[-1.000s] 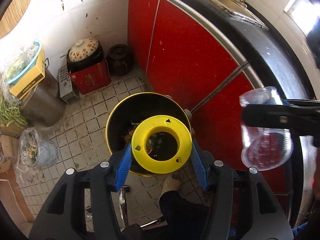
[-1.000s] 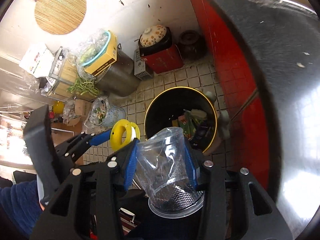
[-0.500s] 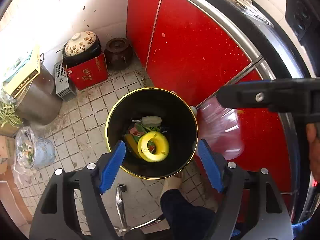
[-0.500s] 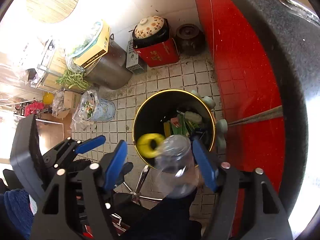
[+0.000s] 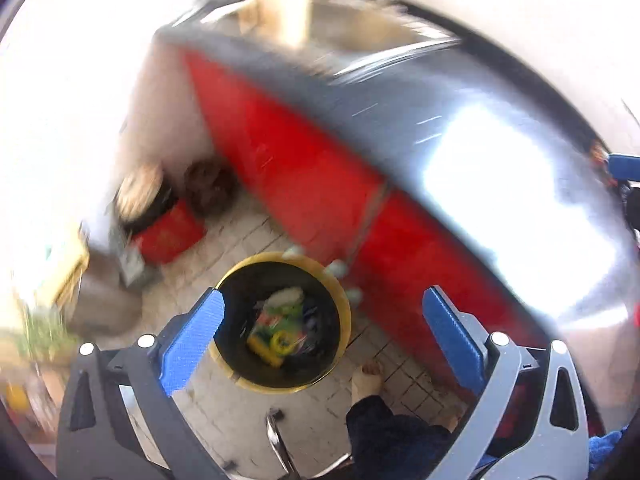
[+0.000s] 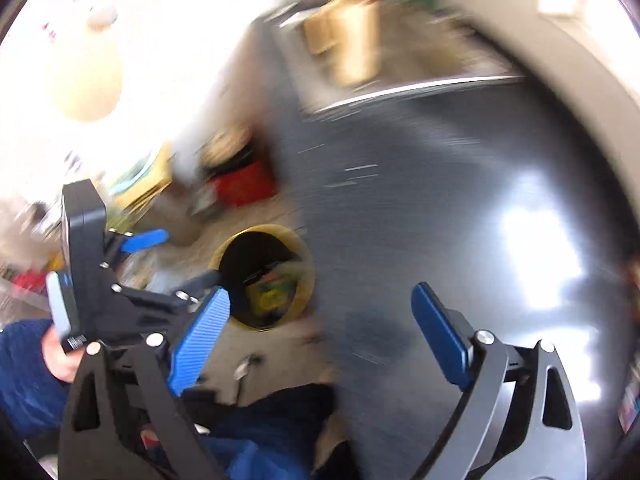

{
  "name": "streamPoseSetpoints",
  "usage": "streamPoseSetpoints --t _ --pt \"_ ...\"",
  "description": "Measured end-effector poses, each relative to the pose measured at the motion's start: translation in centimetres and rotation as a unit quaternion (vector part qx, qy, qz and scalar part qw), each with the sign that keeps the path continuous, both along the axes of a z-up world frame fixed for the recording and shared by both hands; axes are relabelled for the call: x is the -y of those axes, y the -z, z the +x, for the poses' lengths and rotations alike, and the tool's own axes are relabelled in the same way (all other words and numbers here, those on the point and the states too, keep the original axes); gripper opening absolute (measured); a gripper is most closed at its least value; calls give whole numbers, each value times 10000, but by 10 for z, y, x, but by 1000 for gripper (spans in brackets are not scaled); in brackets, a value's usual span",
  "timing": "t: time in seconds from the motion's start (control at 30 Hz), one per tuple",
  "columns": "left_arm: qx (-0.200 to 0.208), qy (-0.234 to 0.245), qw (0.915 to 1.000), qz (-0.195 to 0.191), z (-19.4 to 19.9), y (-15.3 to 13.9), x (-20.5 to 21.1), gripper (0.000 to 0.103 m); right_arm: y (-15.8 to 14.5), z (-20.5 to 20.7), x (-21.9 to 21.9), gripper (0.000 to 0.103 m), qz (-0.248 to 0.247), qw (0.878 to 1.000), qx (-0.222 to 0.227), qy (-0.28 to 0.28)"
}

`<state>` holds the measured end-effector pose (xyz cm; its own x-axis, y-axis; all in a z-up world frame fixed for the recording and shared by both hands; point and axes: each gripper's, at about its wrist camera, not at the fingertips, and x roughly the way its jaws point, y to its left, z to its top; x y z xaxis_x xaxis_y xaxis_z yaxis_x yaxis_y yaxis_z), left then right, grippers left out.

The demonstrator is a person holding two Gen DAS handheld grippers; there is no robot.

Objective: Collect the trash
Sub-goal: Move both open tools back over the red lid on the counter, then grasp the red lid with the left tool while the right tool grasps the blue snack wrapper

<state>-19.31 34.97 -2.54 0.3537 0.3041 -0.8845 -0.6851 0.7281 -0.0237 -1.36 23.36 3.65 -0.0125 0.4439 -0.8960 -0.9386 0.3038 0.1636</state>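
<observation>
1. The left gripper [image 5: 322,320] hangs over the bin [image 5: 344,300], jaws spread wide and holding nothing.
2. The right gripper [image 6: 320,322] is likewise agape and empty, above the dark glossy desk [image 6: 440,220].
3. The trash [image 5: 280,330] lies inside the round, yellow-rimmed bin on the tiled floor [image 5: 248,248], near the red cabinet [image 5: 304,168].
4. It looks light: crinkly wrappers and a stiff yellow plastic ring [image 5: 282,342], probably best pinched across its rim.
</observation>
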Motion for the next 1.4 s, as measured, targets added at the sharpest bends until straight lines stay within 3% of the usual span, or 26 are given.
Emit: streamPoseSetpoints --t 0.1,0.2,0.3,0.47,0.6,0.73,1.0,1.2,1.4 --pt "256 748 9968 74 70 -38 41 97 -37 47 84 92 54 9934 643 946" --pt "584 1479 9871 -190 138 -66 96 97 -59 87 178 92 74 9739 938 2066" --pt "675 2300 9685 -670 199 -81 162 97 -68 113 269 92 12 9426 954 3199" --pt "555 3621 9273 -769 255 -90 280 97 -66 129 407 92 13 8845 775 4601" --pt "363 4111 9079 -735 268 -84 340 97 -55 131 470 92 33 8599 559 5073" --pt "170 4498 8907 -639 269 -78 376 97 -39 130 496 92 20 8518 434 5221" --pt "101 4874 8706 -668 297 -50 424 97 -26 154 514 92 225 8425 65 5382" --pt "127 5246 8485 -694 317 -9 461 97 0 213 525 92 455 8430 -357 5348" --pt "-122 5447 8372 -469 337 37 487 96 43 297 514 90 532 8429 -801 5294"
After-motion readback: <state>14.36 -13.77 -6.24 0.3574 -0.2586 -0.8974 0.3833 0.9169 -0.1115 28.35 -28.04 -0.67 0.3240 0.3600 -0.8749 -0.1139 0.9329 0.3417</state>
